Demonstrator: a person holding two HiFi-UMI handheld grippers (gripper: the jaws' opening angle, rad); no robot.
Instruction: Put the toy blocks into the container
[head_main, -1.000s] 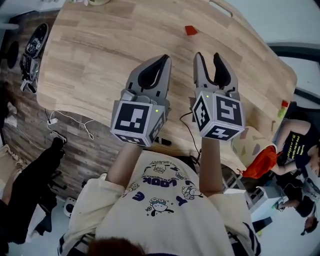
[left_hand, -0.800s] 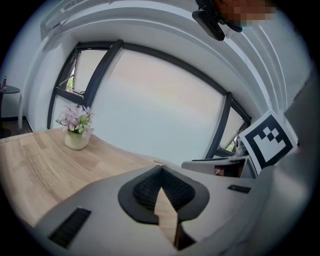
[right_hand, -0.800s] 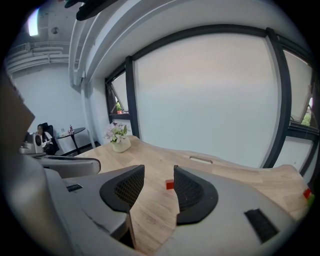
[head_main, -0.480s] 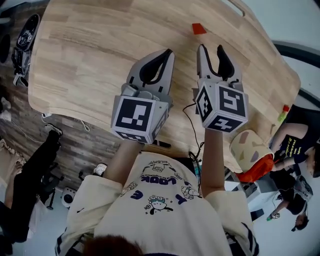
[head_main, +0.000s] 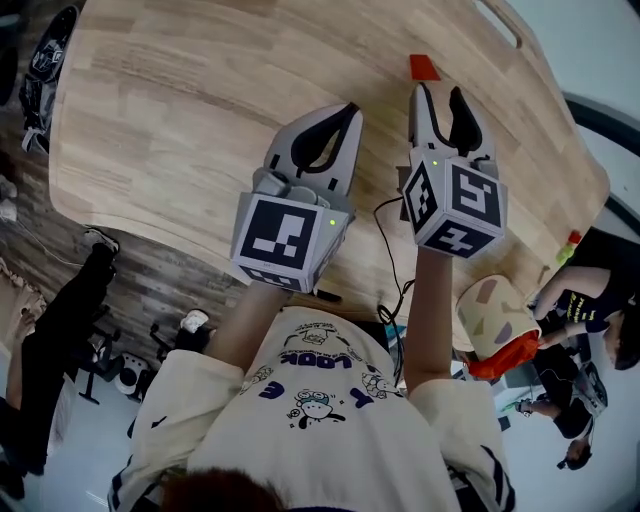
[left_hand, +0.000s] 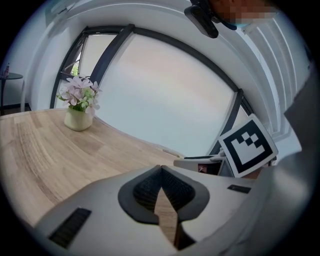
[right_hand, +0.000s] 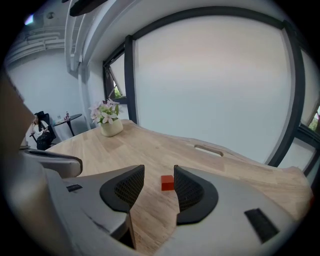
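Near the far edge of the pale wooden tabletop (head_main: 180, 130) lies a small red toy block (head_main: 424, 67), alone on bare wood. Just short of the block, the right gripper (head_main: 438, 95) points toward it with its grey, dark-padded fingers (head_main: 470, 125) set moderately apart, and nothing is pressed between them. In the right gripper view the block (right_hand: 167, 182) shows in the gap between those fingers (right_hand: 127, 189). It rests on the wood a little past the tips and touches neither pad.

To the block's left in the head view, and nearer the person, the left gripper (head_main: 350, 110) is held over the tabletop. Its own view shows its fingers (left_hand: 145, 187) meeting at the tips with only an empty oval hollow behind them — it holds nothing.

Behind the block from each gripper's tips sits that gripper's cube with black-and-white square markers (head_main: 285, 235). Beyond the block, at the tabletop's edge, is a slot-shaped handle cut-out (right_hand: 209, 149). Well to the block's left in the right gripper view, a cream vase of pale pink flowers (right_hand: 111, 125) stands on the wood.
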